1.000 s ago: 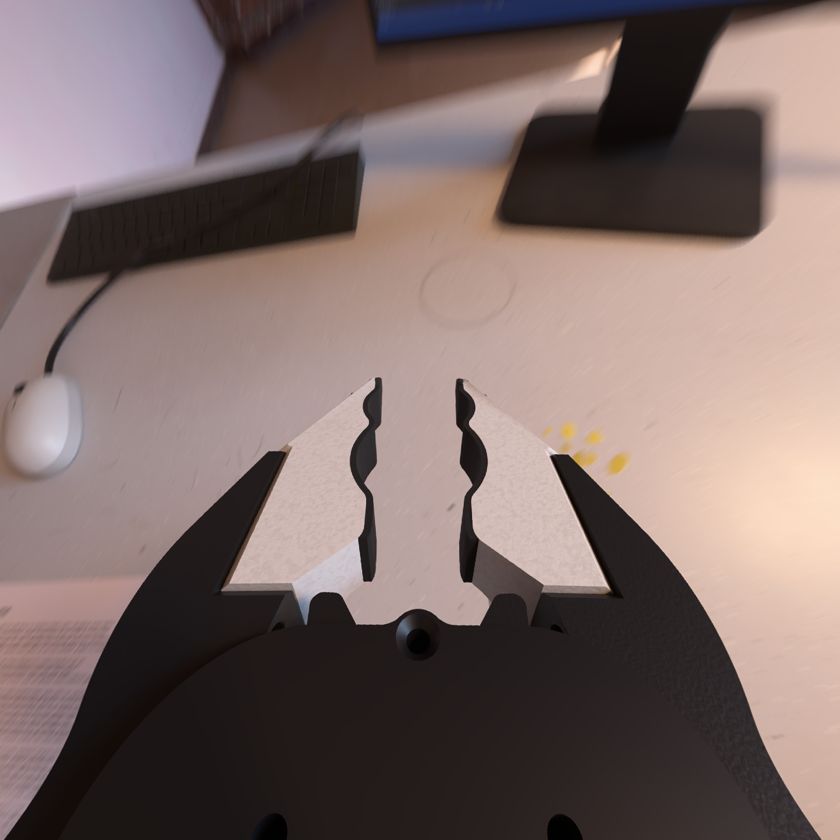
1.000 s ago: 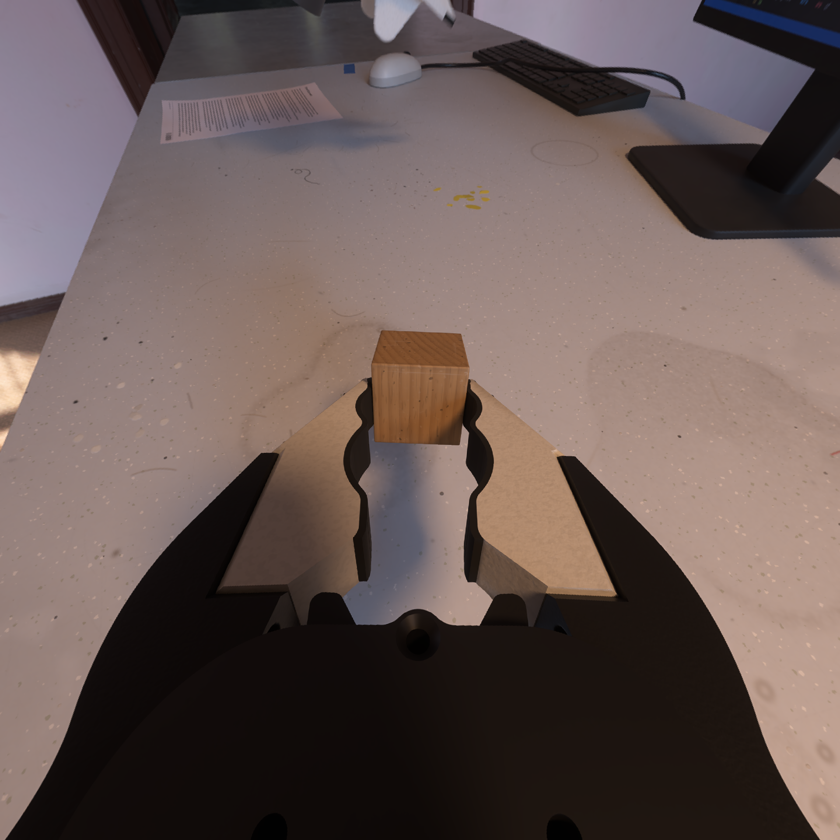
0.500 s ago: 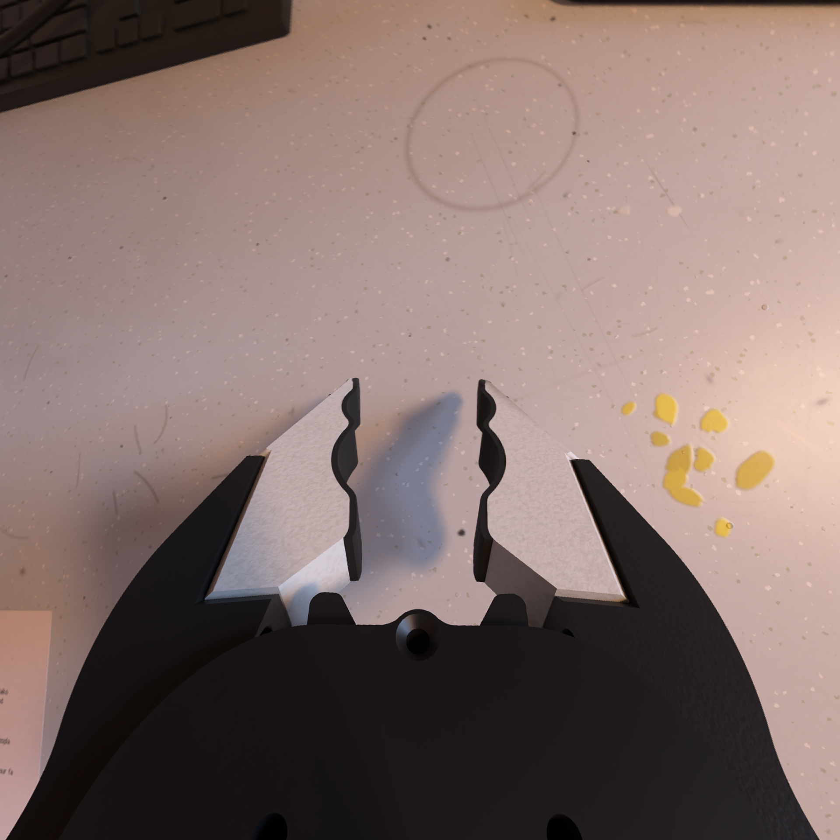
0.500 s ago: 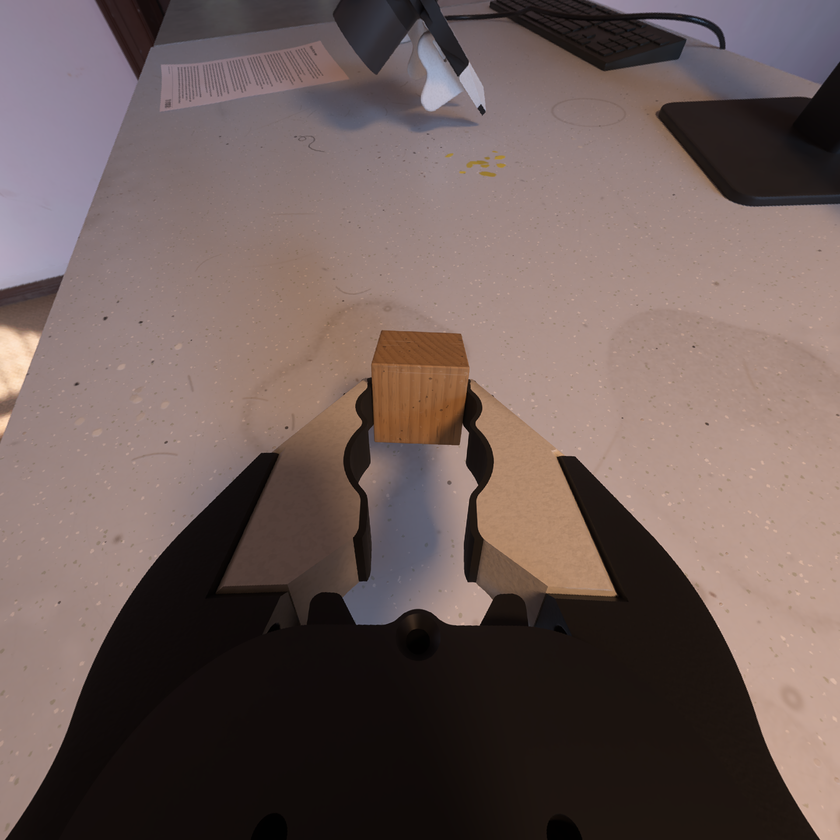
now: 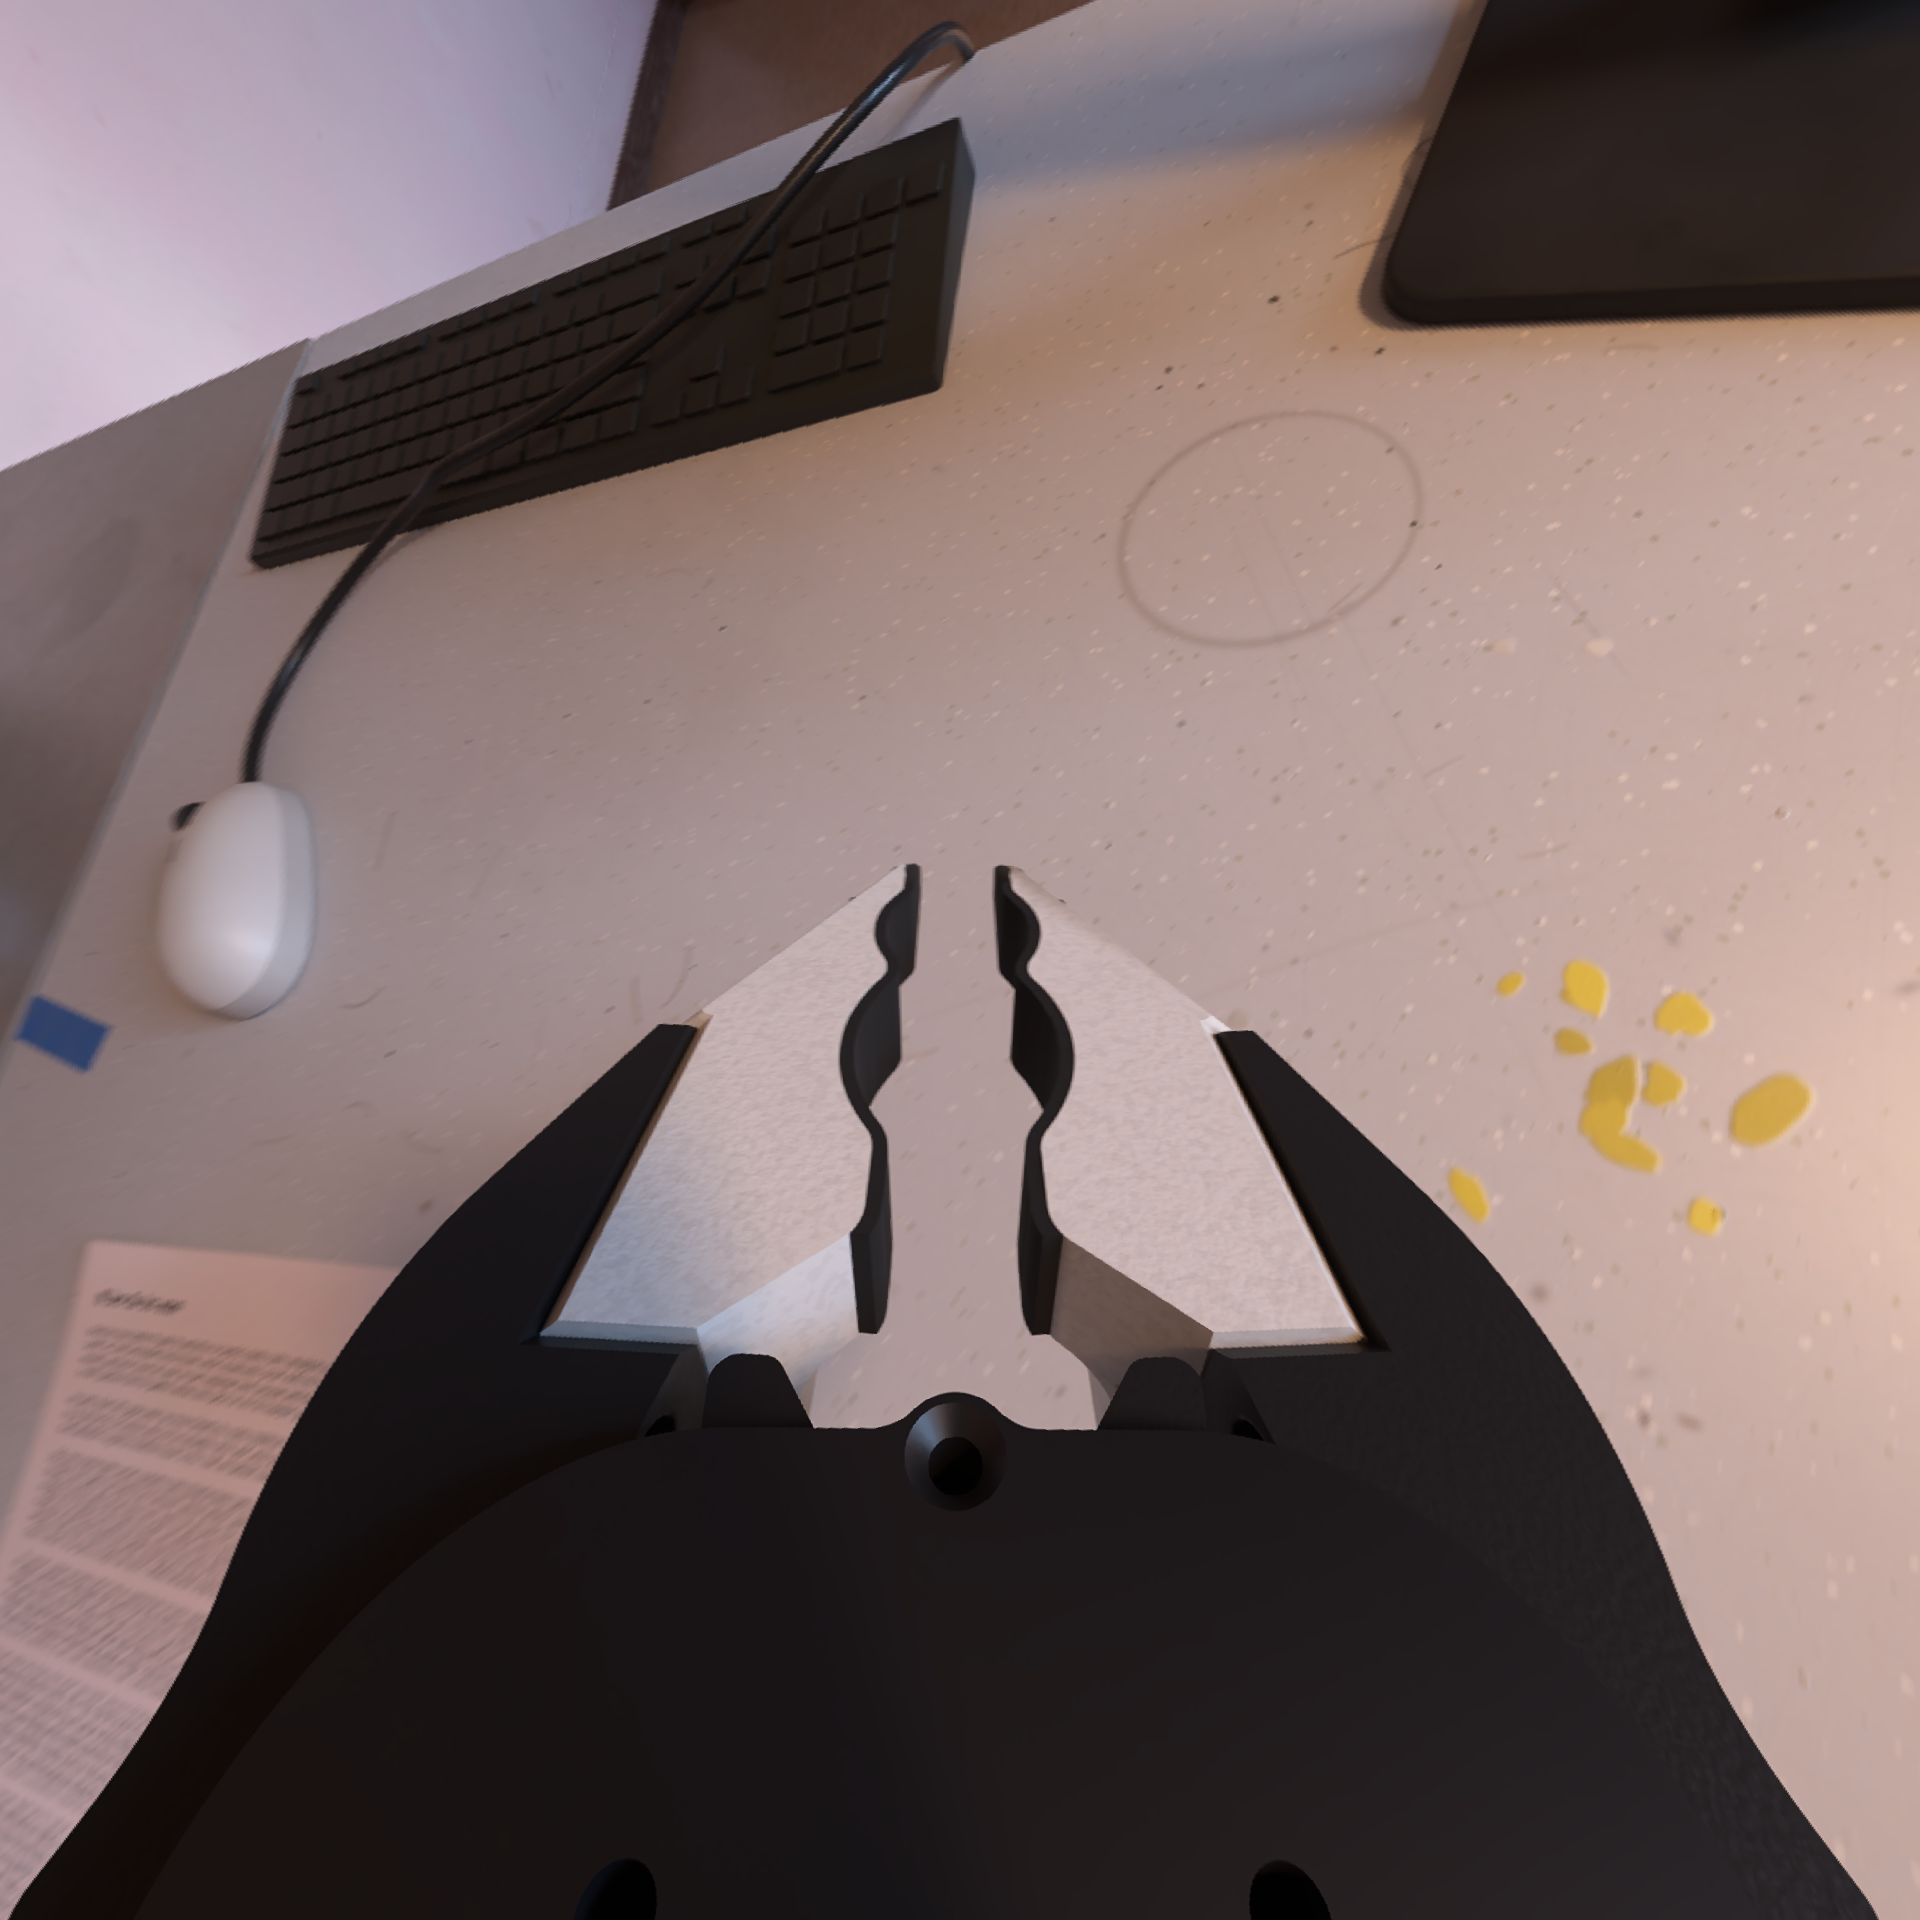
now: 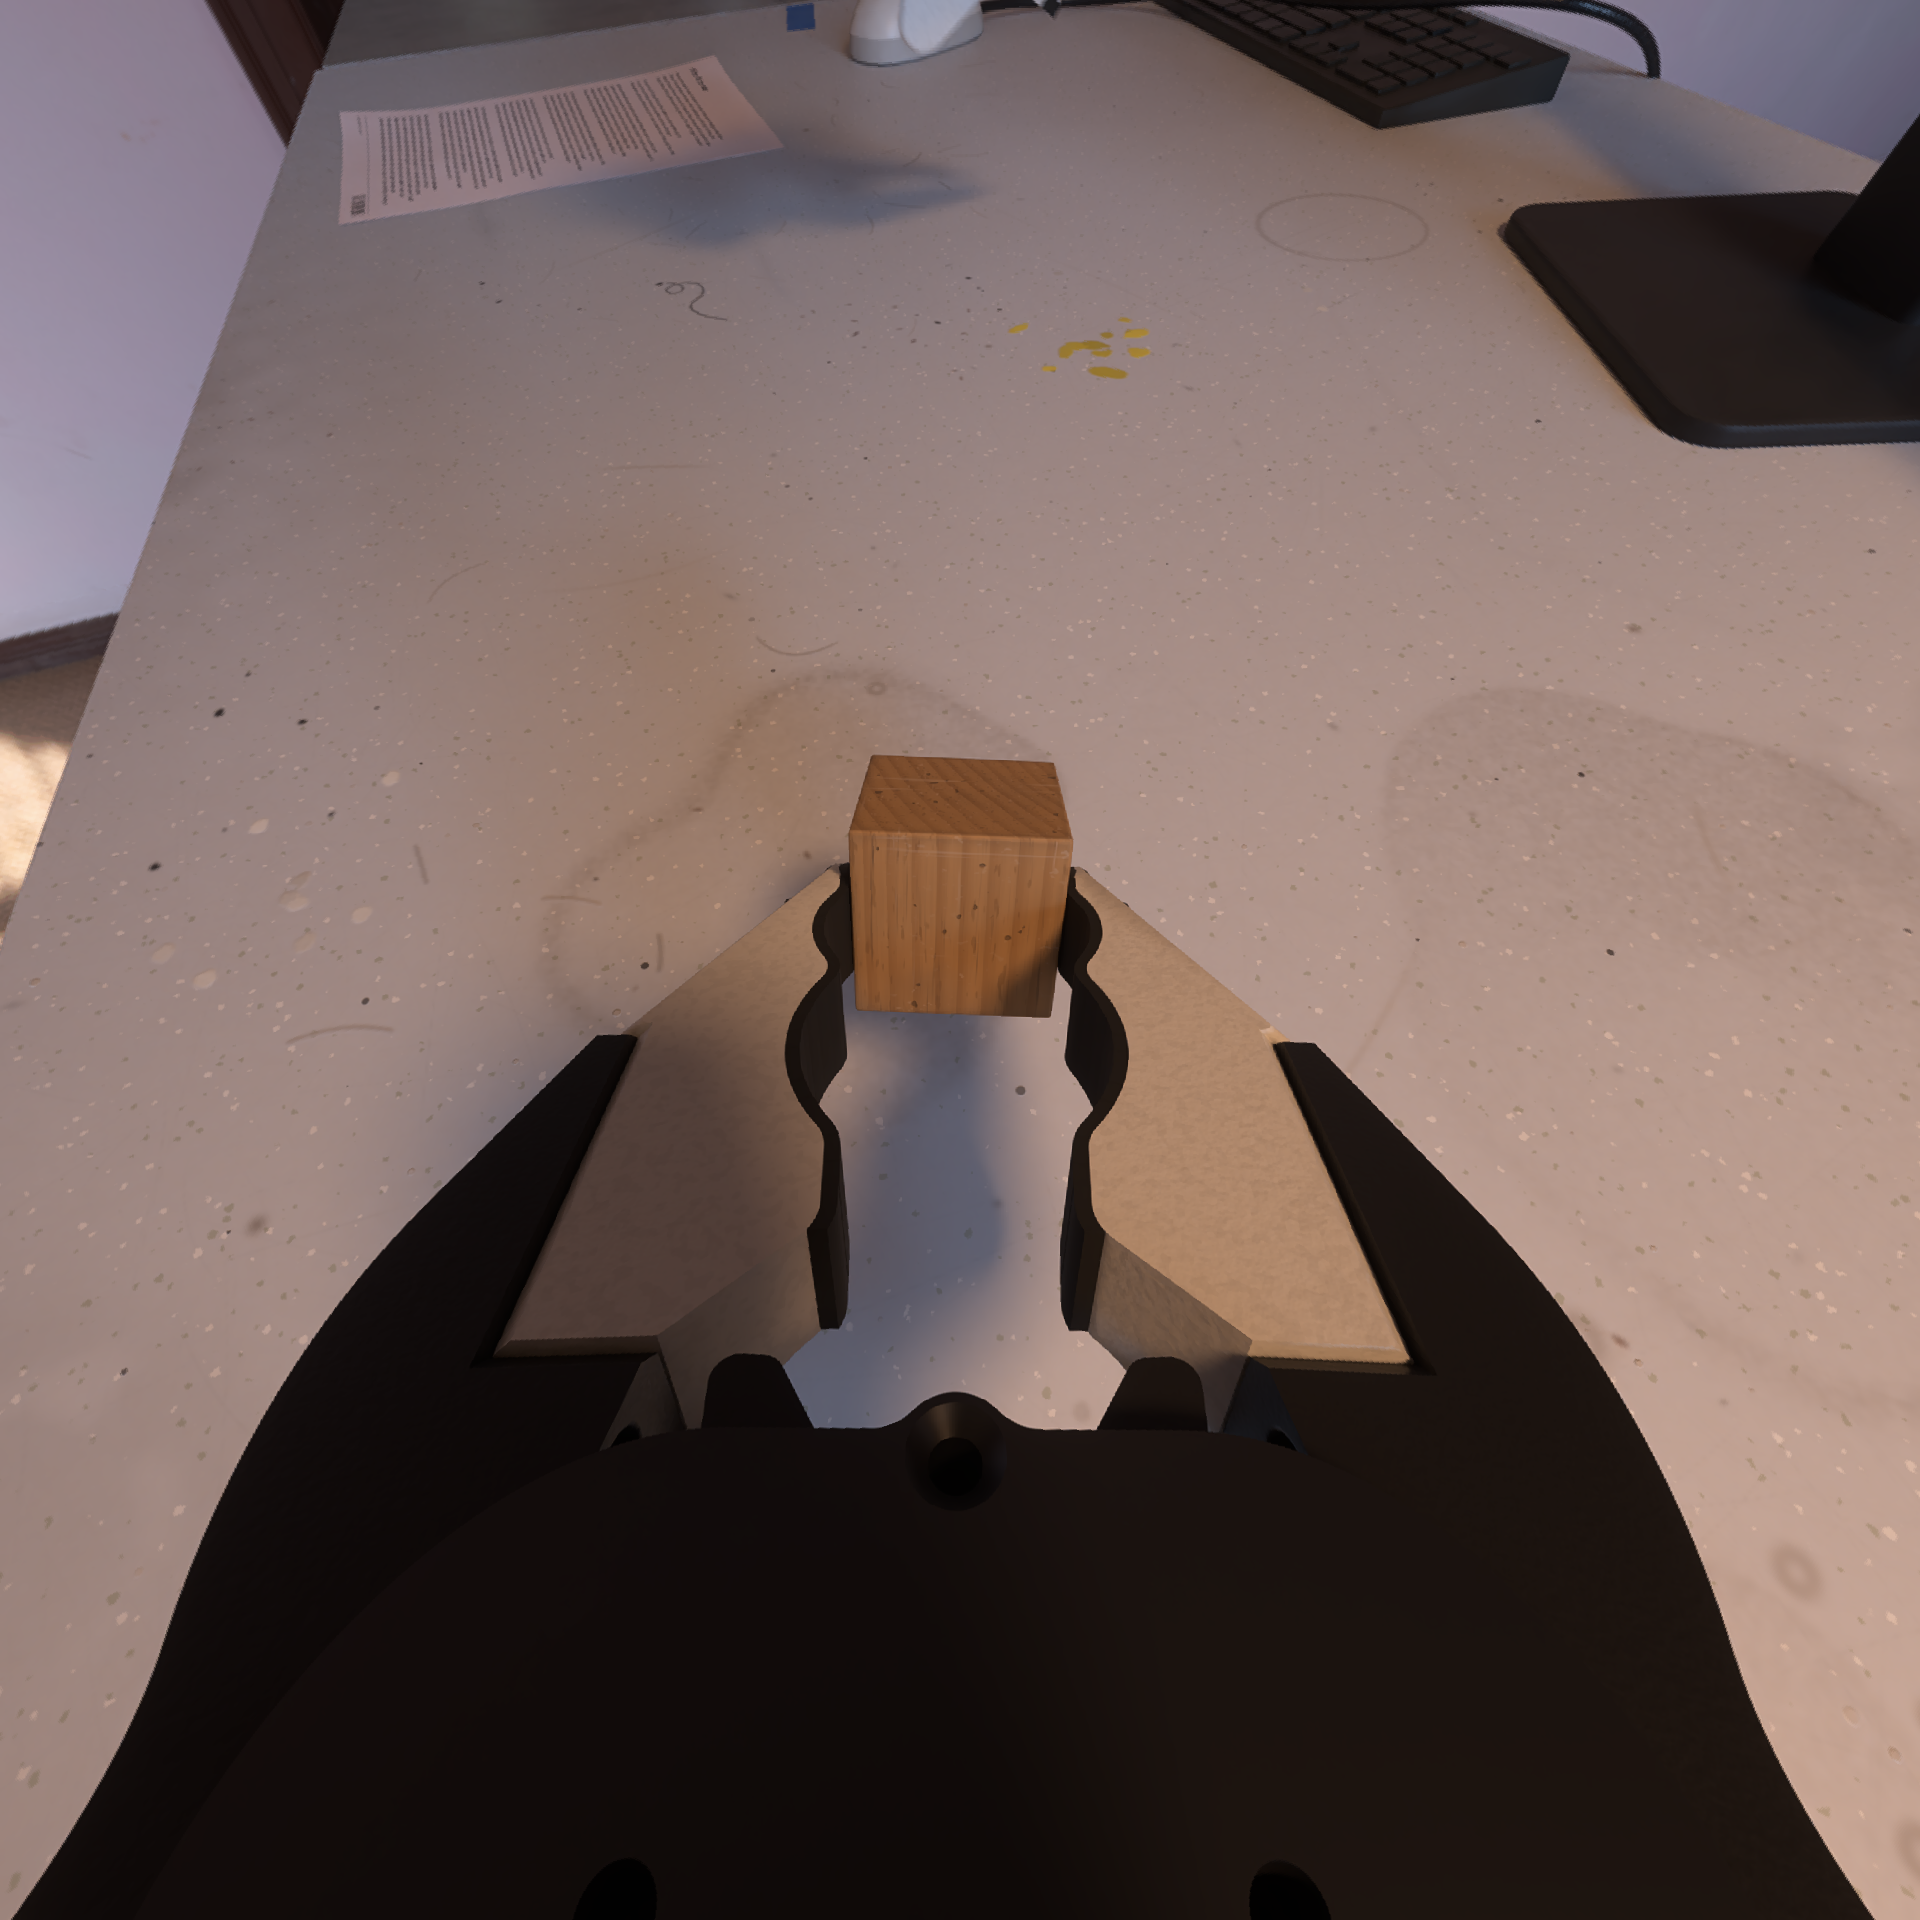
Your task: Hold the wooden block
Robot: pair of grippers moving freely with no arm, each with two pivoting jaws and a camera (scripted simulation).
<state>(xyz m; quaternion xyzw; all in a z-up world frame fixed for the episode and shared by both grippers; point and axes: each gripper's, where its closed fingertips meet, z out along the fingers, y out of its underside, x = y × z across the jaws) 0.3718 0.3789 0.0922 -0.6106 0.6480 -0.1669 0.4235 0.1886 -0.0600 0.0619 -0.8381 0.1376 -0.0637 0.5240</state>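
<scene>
The wooden block point(image 6: 958, 904), a small light-brown cube, sits between the fingertips of my right gripper point(image 6: 958, 883). The gripper is shut on its two sides and holds it upright a little above the speckled desk point(image 6: 520, 623), with its shadow below. My left gripper point(image 5: 956, 883) is over the far part of the desk point(image 5: 727, 727), between the mouse and the yellow spots. Its jaws are closed to a slim gap with nothing between them. The block does not show in the left wrist view.
A black keyboard point(image 5: 623, 353), a white mouse point(image 5: 237, 899), a monitor base point(image 5: 1662, 156), a printed sheet point(image 5: 156, 1507), blue tape point(image 5: 62, 1032) and yellow spots point(image 5: 1642, 1101) lie around the left gripper. The right wrist view shows the sheet point(image 6: 540, 135) and monitor base point(image 6: 1745, 312).
My left gripper has pulled back up from the desk, narrowed its jaws and left the right wrist view. My right gripper keeps its hold on the block, shifting slightly.
</scene>
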